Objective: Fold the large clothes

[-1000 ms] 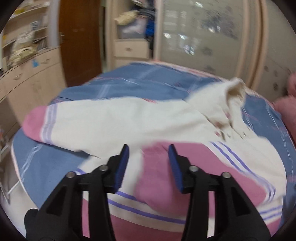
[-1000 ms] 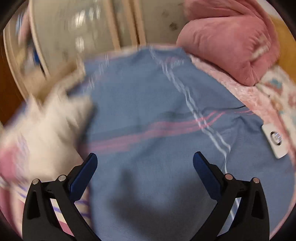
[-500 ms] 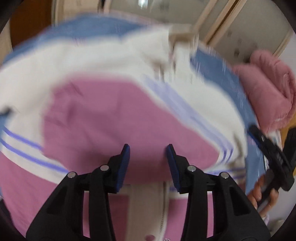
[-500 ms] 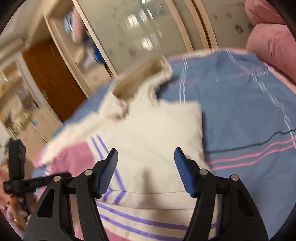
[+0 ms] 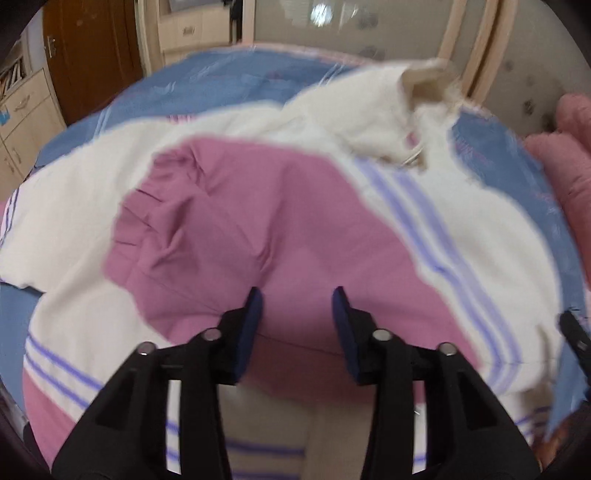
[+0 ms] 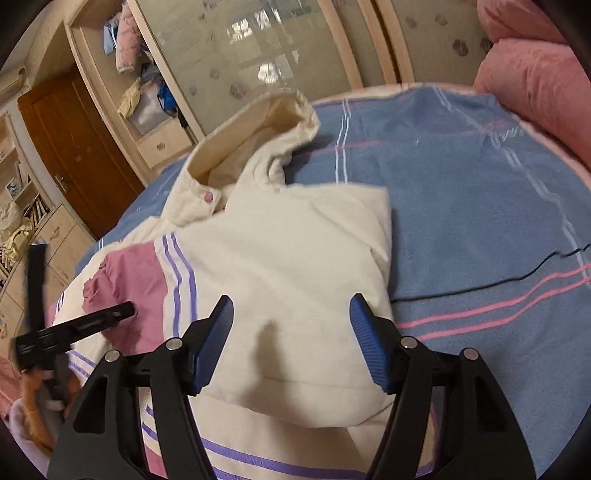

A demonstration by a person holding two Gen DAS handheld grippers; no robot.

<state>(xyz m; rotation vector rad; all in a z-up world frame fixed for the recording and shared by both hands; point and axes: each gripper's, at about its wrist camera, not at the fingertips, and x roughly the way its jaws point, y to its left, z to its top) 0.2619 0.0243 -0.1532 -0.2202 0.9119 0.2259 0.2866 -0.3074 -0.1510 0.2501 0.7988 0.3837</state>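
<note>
A cream-and-pink jacket (image 6: 280,266) lies on the bed (image 6: 480,206), one sleeve (image 5: 258,236) folded over its chest. Both hand-held grippers, left (image 5: 297,314) and right (image 6: 291,332), hover released; the next sleeve likely needs pinching near its cuff.

Left wrist view: sits low and close above the jacket (image 5: 295,229), facing along the left gripper (image 5: 296,308) across the bed (image 5: 207,85) toward the far wardrobe (image 5: 332,22). Right wrist view: sits higher, further right, facing along the right gripper (image 6: 291,325) toward the same wardrobe. The 2 views share jacket, bed, door (image 6: 77,147).
</note>
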